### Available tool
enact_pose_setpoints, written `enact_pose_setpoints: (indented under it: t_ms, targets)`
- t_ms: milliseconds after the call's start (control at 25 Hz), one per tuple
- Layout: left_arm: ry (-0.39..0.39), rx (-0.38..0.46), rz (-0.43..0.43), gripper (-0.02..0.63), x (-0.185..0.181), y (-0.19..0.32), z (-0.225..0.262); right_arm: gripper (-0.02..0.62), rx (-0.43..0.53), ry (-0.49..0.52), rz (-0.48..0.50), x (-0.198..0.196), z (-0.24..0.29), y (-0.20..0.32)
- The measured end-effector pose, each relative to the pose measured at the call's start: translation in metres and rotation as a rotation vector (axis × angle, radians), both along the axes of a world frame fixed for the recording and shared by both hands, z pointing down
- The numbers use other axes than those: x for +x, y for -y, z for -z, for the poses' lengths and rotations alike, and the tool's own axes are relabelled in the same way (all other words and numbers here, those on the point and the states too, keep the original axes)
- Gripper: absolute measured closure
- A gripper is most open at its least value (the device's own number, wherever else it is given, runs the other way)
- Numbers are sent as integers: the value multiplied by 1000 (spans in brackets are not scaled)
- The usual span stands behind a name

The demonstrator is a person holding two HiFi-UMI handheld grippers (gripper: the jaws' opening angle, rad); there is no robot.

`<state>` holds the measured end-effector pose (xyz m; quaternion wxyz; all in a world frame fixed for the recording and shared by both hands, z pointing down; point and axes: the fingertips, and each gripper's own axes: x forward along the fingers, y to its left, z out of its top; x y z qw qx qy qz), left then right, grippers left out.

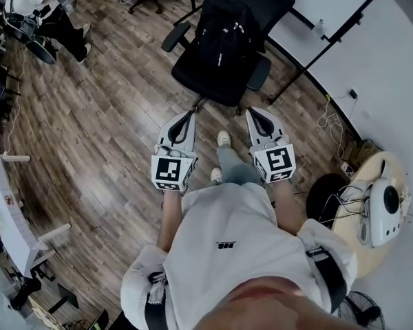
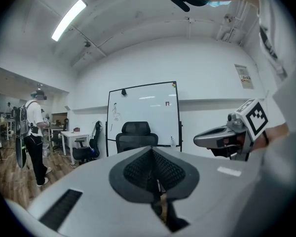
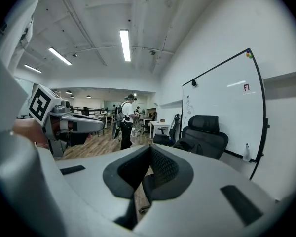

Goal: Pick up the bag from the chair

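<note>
Black bag (image 1: pixel 221 36) sits on the seat of the black office chair (image 1: pixel 199 81), leaning against the backrest, untouched; in the right gripper view it reads only as a dark lump (image 3: pixel 190 144) on the seat. Left gripper (image 1: pixel 191 114) and right gripper (image 1: pixel 252 113) are held side by side short of the chair's front edge, well apart from the bag; jaws of both closed on nothing, pads meeting in each gripper's own view. Step, by my reading: the approach, no grasp begun. Next move calls for stepping up to the chair, opening the jaws, and finding a strap or handle to close on. Hard to make out: black on black, so the bag's outline and any handle are uncertain; in the left gripper view the gripper's body hides the seat; whiteboard (image 2: pixel 143 115) stands behind the chair.
</note>
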<state>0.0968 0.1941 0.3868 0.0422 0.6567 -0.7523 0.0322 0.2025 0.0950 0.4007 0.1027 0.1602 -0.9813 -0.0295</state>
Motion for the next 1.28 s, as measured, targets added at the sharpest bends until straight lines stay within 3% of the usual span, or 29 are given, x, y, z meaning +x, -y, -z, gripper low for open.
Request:
enact_pose_setpoints:
  t_ms: [360, 640, 1080, 1280]
  targets:
    - [29, -4, -3, 597, -52, 49, -10, 601, 35, 17, -5, -57, -3, 55]
    - [-15, -13, -10, 596, -109, 118, -17, 600, 16, -10, 16, -114, -14, 119]
    - [-71, -64, -57, 595, -182, 248, -44, 600, -61, -61, -10, -181, -46, 243]
    - [-45, -109, -79, 595, -204, 298, -57, 600, -105, -79, -36, -197, -65, 289]
